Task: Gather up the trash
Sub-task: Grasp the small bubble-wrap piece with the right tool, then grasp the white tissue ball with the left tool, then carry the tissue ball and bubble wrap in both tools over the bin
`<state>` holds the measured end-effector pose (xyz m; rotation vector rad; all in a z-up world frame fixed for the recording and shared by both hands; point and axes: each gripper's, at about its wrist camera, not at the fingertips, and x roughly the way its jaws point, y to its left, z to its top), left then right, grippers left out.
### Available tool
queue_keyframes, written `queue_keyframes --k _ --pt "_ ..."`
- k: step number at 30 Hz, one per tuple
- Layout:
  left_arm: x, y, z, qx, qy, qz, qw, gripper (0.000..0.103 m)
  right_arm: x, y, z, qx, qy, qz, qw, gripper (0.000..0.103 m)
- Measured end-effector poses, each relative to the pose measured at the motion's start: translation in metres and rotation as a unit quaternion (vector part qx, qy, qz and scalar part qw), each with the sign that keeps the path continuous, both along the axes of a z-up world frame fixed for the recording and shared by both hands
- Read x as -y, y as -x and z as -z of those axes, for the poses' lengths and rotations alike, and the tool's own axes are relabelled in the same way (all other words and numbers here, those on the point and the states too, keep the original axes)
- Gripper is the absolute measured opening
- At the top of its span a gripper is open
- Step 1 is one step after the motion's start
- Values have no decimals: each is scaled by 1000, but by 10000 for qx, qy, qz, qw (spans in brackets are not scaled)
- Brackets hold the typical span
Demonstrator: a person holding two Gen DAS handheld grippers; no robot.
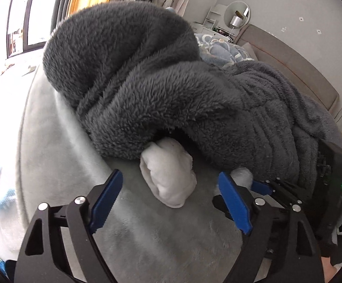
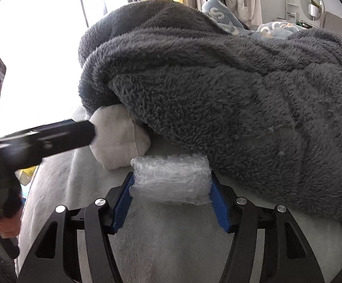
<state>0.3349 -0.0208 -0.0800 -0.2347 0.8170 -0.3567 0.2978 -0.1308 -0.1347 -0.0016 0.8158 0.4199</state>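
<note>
Both grippers work at the near edge of the bed [image 2: 171, 247], a pale plush cover with a dark grey fleece blanket [image 2: 218, 82] heaped across it.

Right gripper [image 2: 171, 188]: the blue pads sit against both ends of a roll of clear bubble wrap [image 2: 171, 179], which lies on the cover just in front of the blanket's hem. The pads appear to press on it, so I read this as a grip taking hold, not yet lifted. Taking the roll end to end fits its short length between the jaws.

Left gripper [image 1: 171, 200]: jaws wide apart, nothing clamped. A crumpled white wad [image 1: 168, 176], tissue or cloth, cannot tell which, lies between and just beyond the pads, its far end tucked under the blanket fold. The right-wrist view shows one left finger touching the wad's side.

Judgement: the blanket overhang is why both tools come in low and tilted down, reaching under the hem.

Risk: closing on the wad may also catch fleece.
</note>
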Motion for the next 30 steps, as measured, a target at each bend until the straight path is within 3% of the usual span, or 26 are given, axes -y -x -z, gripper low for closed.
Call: queue_keyframes --k 7,16,19,21,30 --pt "10 -6 9 -128 39 31 9999 81 12 10 -8 51 55 31 10000 62" --pt "12 -16 23 -312 170 -164 9992 69 36 12 -11 38 101 90 9999 62" --pt "14 -18 26 -314 148 -230 9991 60 41 14 -13 56 146 58 9999 62" --pt "16 -19 27 -317 91 -273 9991 49 43 16 -13 63 167 49 9998 62" --pt "20 -9 30 -178 -92 -315 9993 38 45 29 -18 102 137 -17 9999 62"
